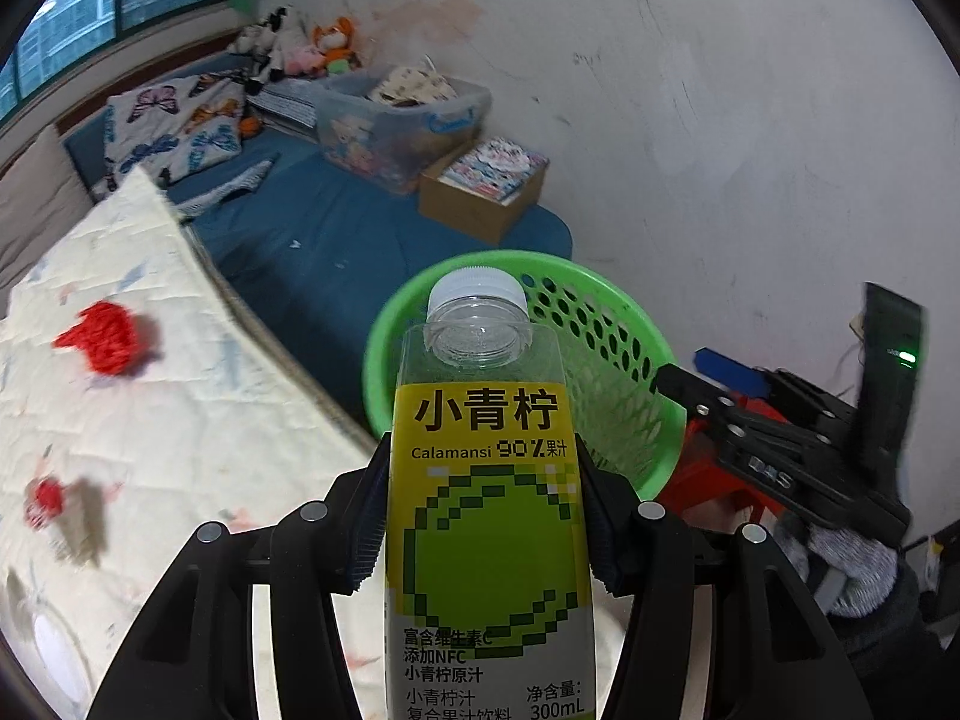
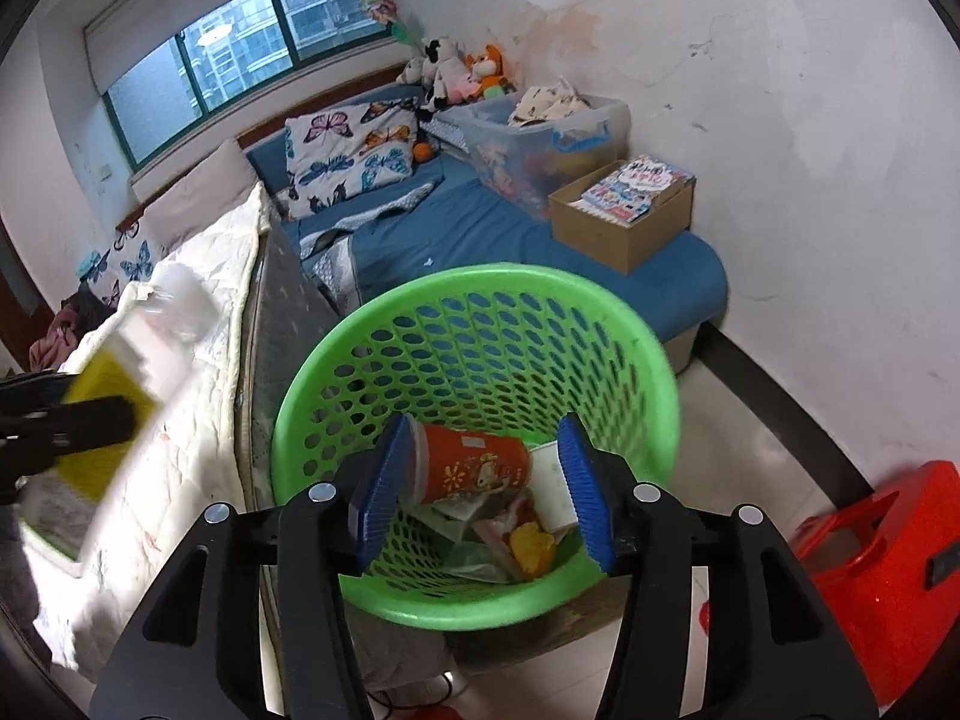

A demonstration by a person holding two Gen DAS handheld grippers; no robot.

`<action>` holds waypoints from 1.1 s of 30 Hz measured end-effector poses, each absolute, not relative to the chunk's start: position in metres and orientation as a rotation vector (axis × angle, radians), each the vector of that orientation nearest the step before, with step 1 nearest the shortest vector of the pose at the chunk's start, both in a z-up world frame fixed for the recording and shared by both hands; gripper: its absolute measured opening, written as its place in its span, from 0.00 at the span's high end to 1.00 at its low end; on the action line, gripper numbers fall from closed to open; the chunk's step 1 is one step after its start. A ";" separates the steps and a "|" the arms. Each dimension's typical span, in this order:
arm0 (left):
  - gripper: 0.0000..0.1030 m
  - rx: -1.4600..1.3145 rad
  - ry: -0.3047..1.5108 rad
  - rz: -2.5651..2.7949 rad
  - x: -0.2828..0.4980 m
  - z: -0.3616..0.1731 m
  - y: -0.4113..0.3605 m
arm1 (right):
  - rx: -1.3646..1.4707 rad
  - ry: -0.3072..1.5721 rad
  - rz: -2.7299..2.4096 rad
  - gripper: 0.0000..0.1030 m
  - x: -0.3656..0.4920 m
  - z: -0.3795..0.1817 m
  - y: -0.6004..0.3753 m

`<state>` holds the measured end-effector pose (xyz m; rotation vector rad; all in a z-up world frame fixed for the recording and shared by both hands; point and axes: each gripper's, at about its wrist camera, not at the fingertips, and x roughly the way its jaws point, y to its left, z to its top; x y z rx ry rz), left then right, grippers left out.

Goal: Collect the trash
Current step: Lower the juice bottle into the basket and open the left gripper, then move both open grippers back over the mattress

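Note:
My left gripper (image 1: 480,480) is shut on a clear bottle (image 1: 486,510) with a yellow-green calamansi label and a white cap, held upright before the green mesh basket (image 1: 600,282). Red scraps (image 1: 102,336) lie on the white quilt to the left. In the right wrist view my right gripper (image 2: 480,480) stands open over the basket (image 2: 480,276), its blue pads apart with nothing pressed between them. Below it a red paper cup (image 2: 474,462), wrappers and a yellow scrap lie in the basket. The bottle (image 2: 114,384) shows blurred at the left.
The basket stands on the floor against the bed's corner. A white quilt (image 2: 198,396) covers the near mattress. On the blue bed (image 2: 480,228) sit a cardboard box (image 2: 624,222) and a clear bin (image 2: 540,132). A red stool (image 2: 870,570) is at the right.

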<state>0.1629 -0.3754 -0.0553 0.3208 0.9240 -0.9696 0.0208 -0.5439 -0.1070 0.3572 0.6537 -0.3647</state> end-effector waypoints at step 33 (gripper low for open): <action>0.40 0.288 1.036 -1.043 0.180 -0.108 -0.493 | 0.452 0.585 -0.439 0.43 -0.035 -0.105 -0.563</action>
